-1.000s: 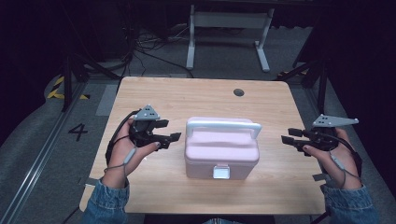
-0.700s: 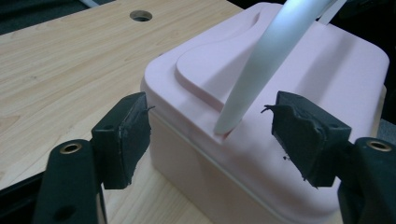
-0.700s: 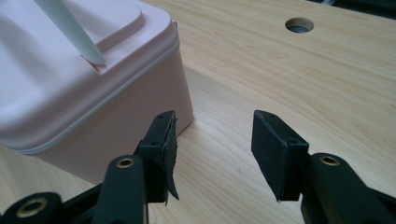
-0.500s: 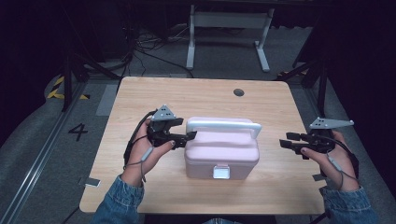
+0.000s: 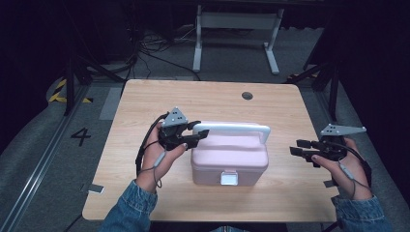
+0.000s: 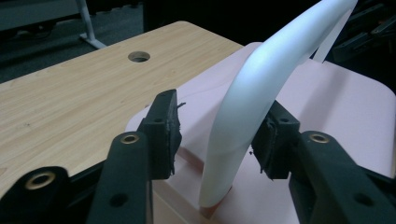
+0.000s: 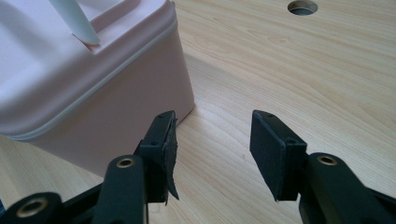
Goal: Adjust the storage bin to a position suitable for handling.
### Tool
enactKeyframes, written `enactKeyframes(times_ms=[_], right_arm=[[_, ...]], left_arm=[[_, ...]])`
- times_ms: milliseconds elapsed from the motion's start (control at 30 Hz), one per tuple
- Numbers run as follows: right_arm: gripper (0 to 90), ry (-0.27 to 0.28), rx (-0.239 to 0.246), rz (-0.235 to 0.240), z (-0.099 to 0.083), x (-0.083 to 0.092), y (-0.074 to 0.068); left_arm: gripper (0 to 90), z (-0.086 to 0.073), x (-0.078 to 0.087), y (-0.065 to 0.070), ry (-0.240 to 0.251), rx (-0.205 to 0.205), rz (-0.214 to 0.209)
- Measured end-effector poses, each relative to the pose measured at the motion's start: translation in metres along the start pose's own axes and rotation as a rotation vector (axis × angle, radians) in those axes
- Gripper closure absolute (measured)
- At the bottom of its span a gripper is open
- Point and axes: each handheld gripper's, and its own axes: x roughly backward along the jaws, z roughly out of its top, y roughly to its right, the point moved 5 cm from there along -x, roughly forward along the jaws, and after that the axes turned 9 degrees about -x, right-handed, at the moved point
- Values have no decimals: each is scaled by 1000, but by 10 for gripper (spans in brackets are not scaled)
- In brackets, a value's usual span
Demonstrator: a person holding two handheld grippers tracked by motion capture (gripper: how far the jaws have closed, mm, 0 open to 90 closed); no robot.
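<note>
A pale pink plastic box [image 5: 229, 162] sits near the middle of the wooden table [image 5: 145, 104], lid closed, with a white latch [image 5: 228, 178] on its front face. Its white handle [image 5: 232, 128] stands upright above the lid, running across the box's width, its left end set into the lid's edge.

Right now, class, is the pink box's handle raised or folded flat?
Raised. The white handle arches clear above the pink box lid, and the open left gripper straddles its upright end.
</note>
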Motion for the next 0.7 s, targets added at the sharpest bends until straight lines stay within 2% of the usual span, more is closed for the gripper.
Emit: enactKeyframes(times_ms=[67, 133, 167, 300, 667, 700], right_arm=[[521, 4, -2, -5, -1, 1, 1], [522, 7, -5, -6, -1, 2, 1], [522, 8, -7, -7, -1, 3, 2], [522, 5, -4, -12, -2, 3, 3], [526, 13, -7, -14, -2, 7, 3], [526, 15, -6, -13, -2, 7, 3]], left_arm=[[624, 1, -1, 1, 7, -9, -6], [673, 4, -1, 4, 21, -1, -13], [692, 5, 0, 4, 18, -10, -5], [702, 6, 0, 6, 1, -40, 19], [704, 15, 1, 4, -11, -65, 9], [703, 16, 1, 3, -13, -57, 7]])
